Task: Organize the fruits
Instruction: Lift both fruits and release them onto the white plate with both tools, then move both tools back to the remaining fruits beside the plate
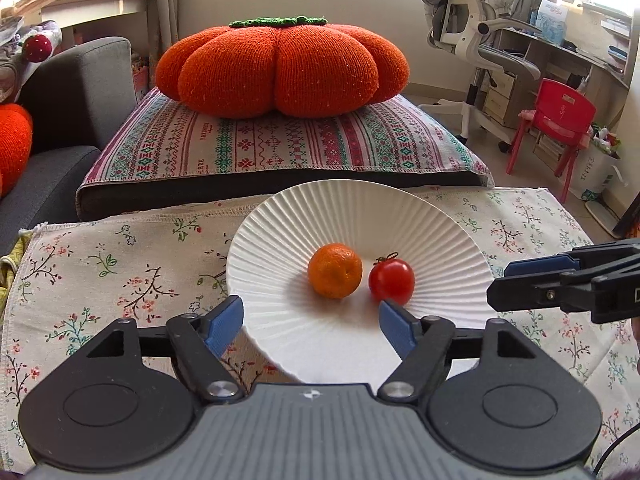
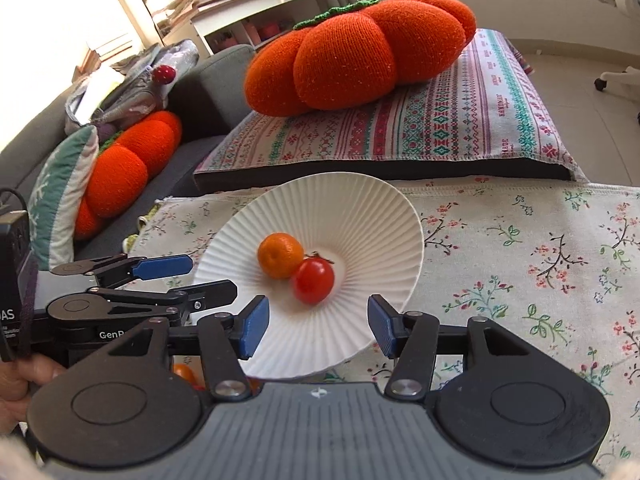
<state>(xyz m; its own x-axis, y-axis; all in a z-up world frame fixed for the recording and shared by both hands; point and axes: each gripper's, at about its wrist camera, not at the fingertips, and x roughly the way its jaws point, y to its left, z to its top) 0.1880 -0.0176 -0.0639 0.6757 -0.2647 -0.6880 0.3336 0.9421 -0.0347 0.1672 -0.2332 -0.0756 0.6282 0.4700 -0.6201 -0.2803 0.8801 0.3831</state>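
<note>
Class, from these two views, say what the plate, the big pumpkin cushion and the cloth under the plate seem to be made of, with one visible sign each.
Plate: probably glazed ceramic, possibly plastic; white, fine radial ribs, soft sheen.
Pumpkin cushion: knitted orange yarn; visible stitch texture, green knitted top, soft stuffed lobes.
Cloth: woven fabric, likely cotton; matte floral print, stitched hem.

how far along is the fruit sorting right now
Looks done: an orange and a tomato already sit together on the white plate. In hand: nothing; the left gripper and the right gripper are both open and empty near the plate's edge. Left: unclear. Something small and orange peeks out under the right gripper, possibly more fruit, but it is mostly hidden.
</note>
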